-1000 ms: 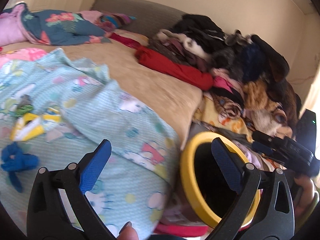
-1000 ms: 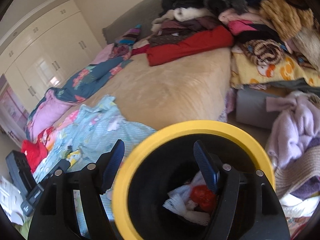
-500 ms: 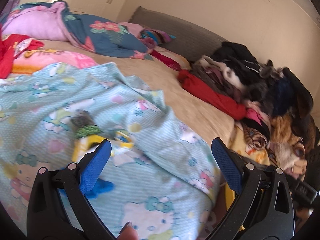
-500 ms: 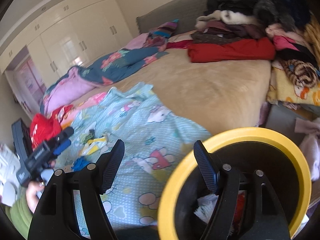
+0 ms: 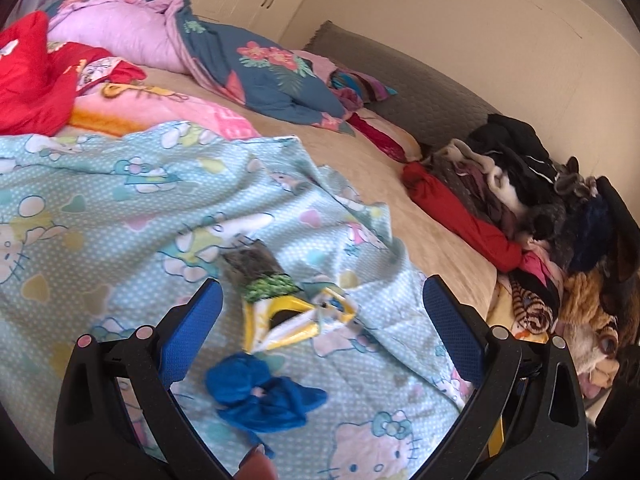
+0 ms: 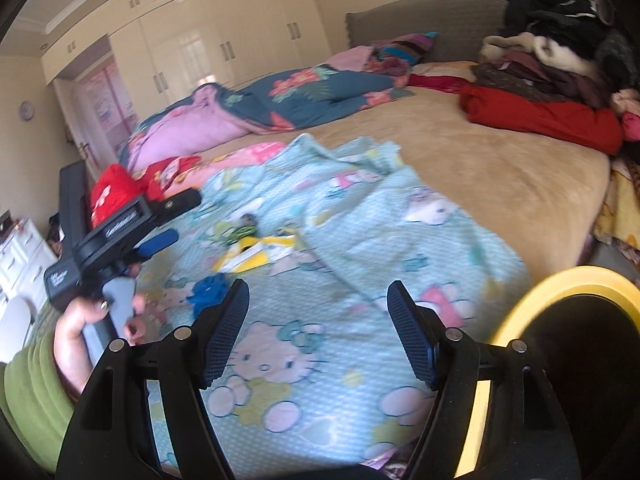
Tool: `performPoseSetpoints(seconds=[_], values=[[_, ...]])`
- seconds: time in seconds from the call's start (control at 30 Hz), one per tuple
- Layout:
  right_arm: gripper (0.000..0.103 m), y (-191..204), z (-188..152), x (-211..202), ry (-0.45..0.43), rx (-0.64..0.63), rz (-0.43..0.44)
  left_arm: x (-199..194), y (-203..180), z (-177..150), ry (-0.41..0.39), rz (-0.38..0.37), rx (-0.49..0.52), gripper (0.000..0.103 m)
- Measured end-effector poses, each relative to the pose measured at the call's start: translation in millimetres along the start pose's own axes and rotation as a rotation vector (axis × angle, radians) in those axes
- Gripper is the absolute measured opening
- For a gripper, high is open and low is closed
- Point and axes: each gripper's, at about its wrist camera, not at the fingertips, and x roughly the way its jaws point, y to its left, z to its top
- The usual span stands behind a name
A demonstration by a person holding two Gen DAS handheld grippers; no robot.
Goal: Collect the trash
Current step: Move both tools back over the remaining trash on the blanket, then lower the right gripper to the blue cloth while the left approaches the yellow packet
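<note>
Beige bedspread lies bare beyond the pale-blue cartoon-cat blanket bearing a yellow wrapper and blue cloth scrap; left gripper and right gripper both gape empty.

A cartoon-print blanket was spread over the bed's near edge; clothes were piled along its far-right edge.

- We see a bed under a tan cover.
- Our light-blue cartoon blanket drapes its near edge.
- A clothes pile crowds its right edge.
- A floral duvet lies by the headboard.
</note>
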Motion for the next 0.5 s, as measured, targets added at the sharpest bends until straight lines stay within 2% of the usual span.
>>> performPoseSetpoints(seconds=[0.17, 0.5], values=[[0.069, 17.2, -5.2, 13.6, 0.020, -0.049, 0.017, -0.7, 14.8, 3.9, 0.000, 0.010, -0.028, 0.092], [0.069, 30.9, -10.5, 30.5, 0.051, -0.036, 0.058, 2.7, 42.3, 11.0, 0.014, 0.033, -0.062, 0.092]])
